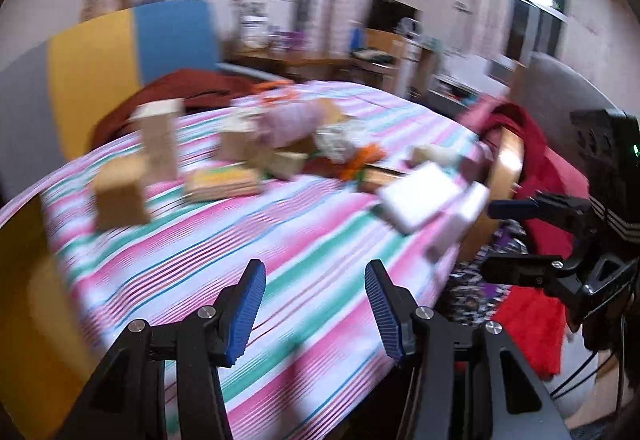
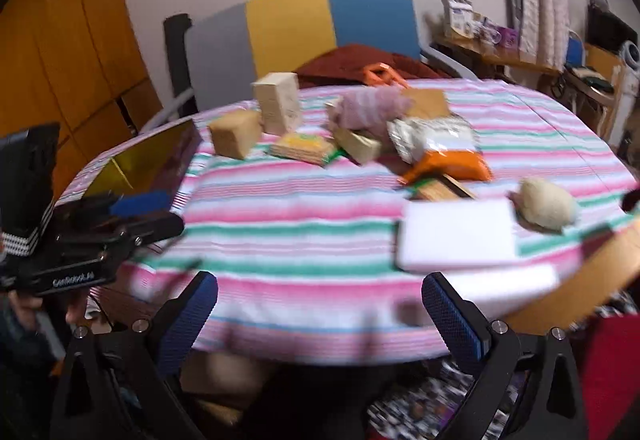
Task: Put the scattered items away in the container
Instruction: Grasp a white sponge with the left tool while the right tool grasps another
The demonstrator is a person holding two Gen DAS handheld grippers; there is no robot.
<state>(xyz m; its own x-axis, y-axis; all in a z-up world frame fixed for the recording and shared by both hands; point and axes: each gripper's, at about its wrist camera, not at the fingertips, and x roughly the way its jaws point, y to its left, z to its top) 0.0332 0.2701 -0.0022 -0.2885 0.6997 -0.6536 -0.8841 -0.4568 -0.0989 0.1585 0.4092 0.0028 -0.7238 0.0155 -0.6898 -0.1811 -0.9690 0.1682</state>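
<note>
Jaws of left gripper [image 1: 315, 306] and right gripper [image 2: 320, 314] both spread, nothing between them — hovering at the near edge of the striped tabletop [image 2: 304, 240]. White box [image 2: 458, 234] lies near the right edge; farther back, wooden blocks [image 2: 236, 133], snack packets [image 2: 438, 143] — scattered, blurred. Gold container [image 2: 148, 161] sits at the left edge.

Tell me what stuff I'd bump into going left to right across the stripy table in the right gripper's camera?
Left gripper at the table's left edge → gold box → tan block → tall cream box → yellow-green packet → pink plush roll → orange snack bag → fuzzy cream ball.
</note>
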